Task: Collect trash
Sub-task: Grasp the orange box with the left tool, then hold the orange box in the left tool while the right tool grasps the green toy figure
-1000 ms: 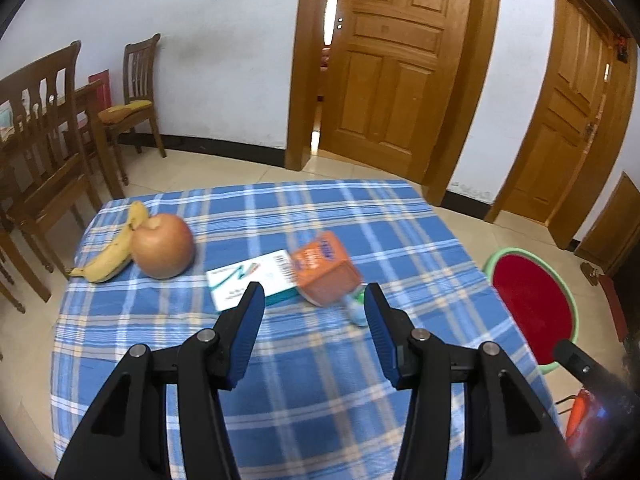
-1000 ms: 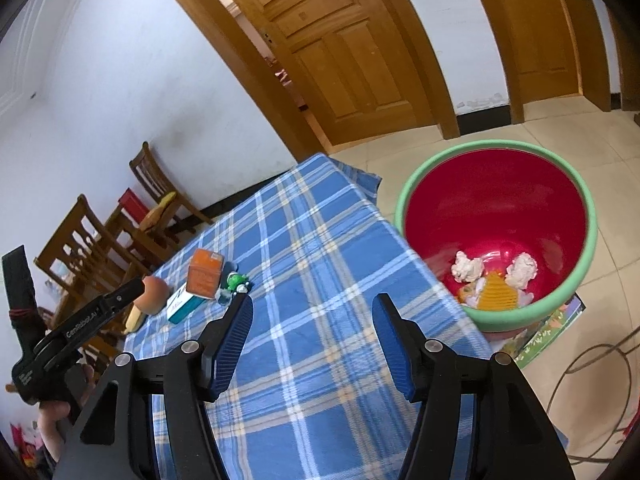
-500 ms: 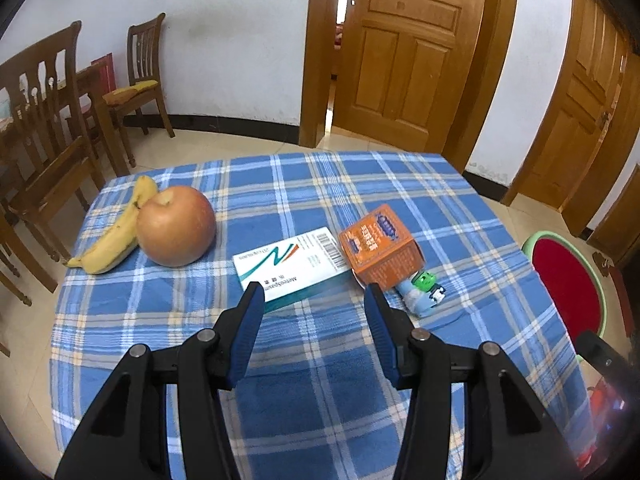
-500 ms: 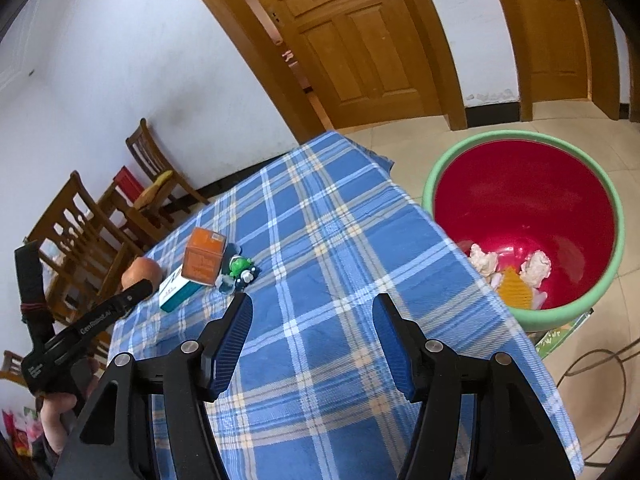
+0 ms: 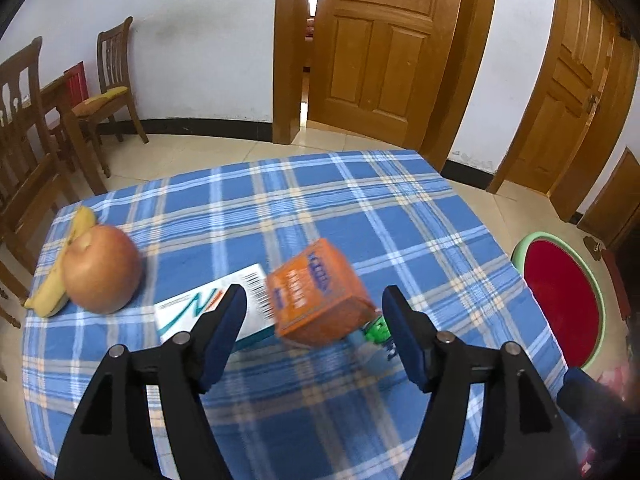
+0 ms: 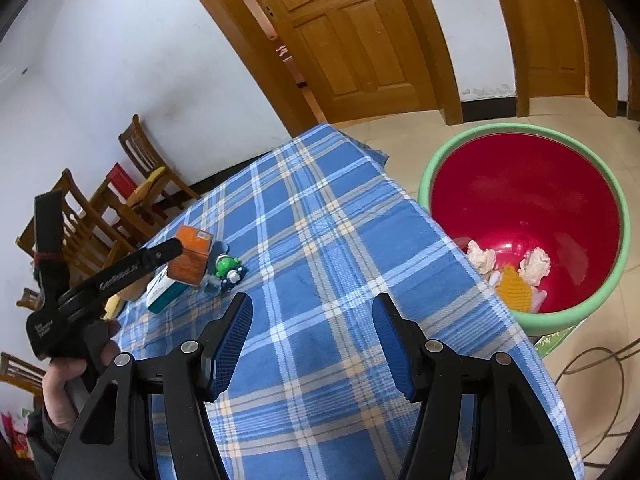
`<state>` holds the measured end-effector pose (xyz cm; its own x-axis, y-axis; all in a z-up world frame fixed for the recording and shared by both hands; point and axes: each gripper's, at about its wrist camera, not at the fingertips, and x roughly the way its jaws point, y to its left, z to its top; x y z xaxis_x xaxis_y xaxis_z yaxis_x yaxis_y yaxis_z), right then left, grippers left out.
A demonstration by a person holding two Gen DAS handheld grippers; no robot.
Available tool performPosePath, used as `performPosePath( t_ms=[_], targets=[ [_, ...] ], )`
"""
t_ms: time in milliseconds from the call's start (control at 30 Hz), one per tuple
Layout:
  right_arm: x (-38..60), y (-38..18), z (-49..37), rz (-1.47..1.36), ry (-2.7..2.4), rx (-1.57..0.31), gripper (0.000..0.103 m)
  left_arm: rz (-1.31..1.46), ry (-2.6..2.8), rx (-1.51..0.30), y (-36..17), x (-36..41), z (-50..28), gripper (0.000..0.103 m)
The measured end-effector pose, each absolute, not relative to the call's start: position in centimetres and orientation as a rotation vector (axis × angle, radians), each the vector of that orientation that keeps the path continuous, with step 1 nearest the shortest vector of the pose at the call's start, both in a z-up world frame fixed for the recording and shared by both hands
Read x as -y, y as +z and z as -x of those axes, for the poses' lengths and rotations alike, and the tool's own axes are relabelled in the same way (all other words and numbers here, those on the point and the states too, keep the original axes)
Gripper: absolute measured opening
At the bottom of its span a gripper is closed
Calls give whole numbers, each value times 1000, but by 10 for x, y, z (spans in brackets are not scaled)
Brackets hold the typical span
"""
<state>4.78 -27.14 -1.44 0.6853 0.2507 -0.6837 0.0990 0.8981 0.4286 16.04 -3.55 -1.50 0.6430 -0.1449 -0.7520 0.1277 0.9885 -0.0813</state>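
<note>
Opening left gripper [image 5: 312, 312] frames blurred orange carton [image 5: 320, 300], long axis tilted; right gripper [image 6: 312, 340] parted, empty

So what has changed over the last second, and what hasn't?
The left gripper has moved in on the orange box and its jaws are opening, the box between them but not gripped. The right gripper has barely moved, open and empty above the tablecloth. Apple, banana, white box and red bin are unchanged.

Barcode on white-teal box [image 5: 224, 312], blurred blue print on orange carton [image 5: 320, 300], neither legible
</note>
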Motion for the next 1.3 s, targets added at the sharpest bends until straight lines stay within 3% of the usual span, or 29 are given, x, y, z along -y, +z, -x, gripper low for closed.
performPosePath(
  t_ms=[267, 367, 1300],
  targets=[
    [283, -17, -45, -479, 82, -817, 64, 58, -92, -917, -36, 40, -176, 70],
    [287, -18, -45, -489, 79, -817, 64, 78, -101, -916, -39, 40, -175, 64],
    [209, -15, -91, -339, 201, -874, 64, 157, -41, -753, -4, -30, -120, 63]
  ],
)
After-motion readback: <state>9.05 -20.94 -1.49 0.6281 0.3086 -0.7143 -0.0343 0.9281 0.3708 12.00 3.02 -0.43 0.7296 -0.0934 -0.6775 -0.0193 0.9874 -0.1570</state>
